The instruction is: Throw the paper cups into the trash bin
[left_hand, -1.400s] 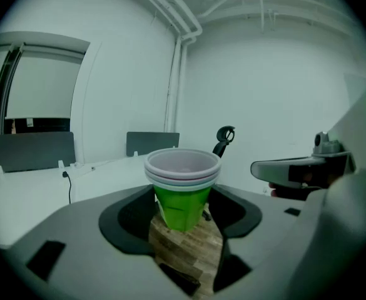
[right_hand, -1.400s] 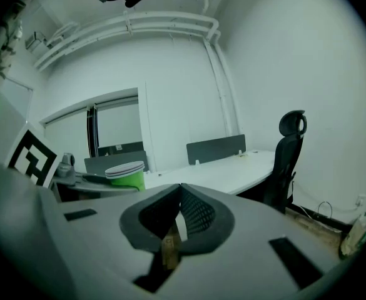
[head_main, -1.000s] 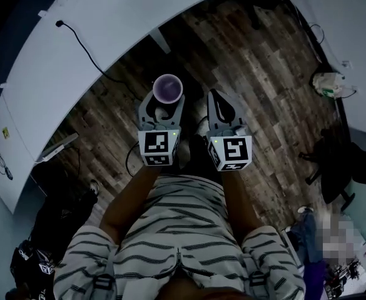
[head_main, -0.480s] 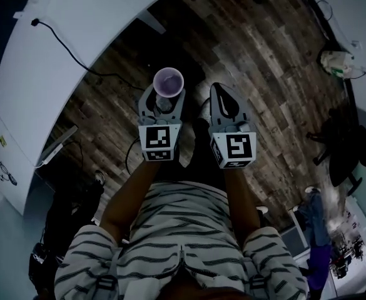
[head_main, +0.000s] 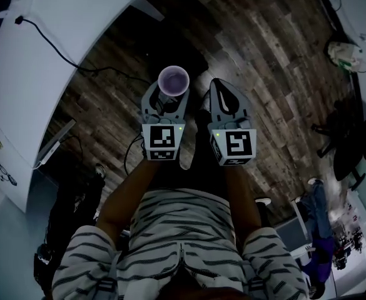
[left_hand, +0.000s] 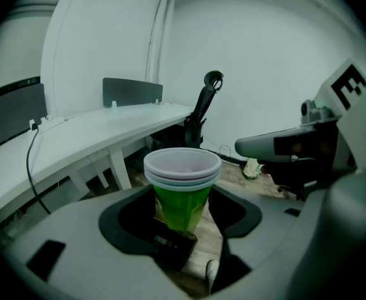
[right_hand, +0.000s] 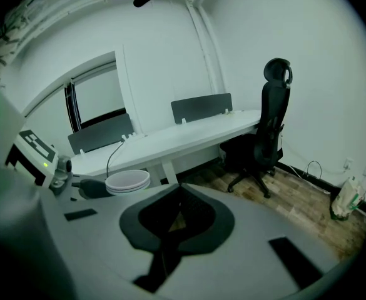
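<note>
A stack of paper cups (head_main: 173, 80), green outside with white rims (left_hand: 183, 177), stands upright between the jaws of my left gripper (head_main: 169, 96), which is shut on it low on the cup wall. In the left gripper view the cups fill the gap of the left gripper (left_hand: 184, 197). My right gripper (head_main: 218, 87) hangs just to the right, side by side with the left one, its jaws shut with nothing between them (right_hand: 179, 190). Both are held over the wooden floor in front of the person. From the right gripper view the cup rims (right_hand: 127, 180) show at the left.
A long curved white desk (head_main: 57, 36) with a black cable (head_main: 48, 39) runs along the left. A black office chair (right_hand: 267, 127) stands at the desk's end. A white bag (head_main: 344, 54) lies on the floor at the right. Dark bags (head_main: 70, 211) sit beside the person's left leg.
Both grippers have sunk together toward the floor, side by side as before. The cups stay in the left gripper. The desk has slid up and left in the head view.
</note>
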The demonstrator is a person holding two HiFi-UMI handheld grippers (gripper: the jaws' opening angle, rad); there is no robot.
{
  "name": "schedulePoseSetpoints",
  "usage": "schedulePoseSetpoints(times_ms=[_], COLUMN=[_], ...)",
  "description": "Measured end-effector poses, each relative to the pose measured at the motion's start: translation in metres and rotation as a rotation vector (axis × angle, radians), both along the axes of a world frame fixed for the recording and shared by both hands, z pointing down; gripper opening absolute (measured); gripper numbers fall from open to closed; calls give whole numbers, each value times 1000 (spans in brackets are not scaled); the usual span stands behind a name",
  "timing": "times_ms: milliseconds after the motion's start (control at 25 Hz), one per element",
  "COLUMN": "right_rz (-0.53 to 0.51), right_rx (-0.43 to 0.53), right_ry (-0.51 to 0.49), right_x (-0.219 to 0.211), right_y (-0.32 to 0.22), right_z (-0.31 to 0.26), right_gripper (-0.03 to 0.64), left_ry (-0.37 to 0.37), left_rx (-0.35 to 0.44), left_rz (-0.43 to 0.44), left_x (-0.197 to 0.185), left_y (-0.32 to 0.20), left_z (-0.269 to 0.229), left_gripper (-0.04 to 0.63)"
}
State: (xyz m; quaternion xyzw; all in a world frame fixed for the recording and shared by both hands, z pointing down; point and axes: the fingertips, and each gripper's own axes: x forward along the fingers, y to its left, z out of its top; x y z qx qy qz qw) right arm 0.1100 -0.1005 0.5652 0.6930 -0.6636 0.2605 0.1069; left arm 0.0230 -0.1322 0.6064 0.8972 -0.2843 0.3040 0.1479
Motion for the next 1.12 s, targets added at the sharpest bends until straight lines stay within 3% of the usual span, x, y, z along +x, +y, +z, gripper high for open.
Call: schedulePoseSetpoints(times_ms=[560, 1120], right_rz=[37, 64], right_rx=[-90, -129], right_ry=[-48, -77], right_x=[-9, -17], right_y=[0, 5], right_z=[80, 130], right_gripper=[9, 9], left_ry=[-67, -185], left_rx=[-110, -140], left_rz=[-8, 74], left_x=[-7, -20], left_y=[8, 8], left_z=[96, 196], left_gripper=[285, 287])
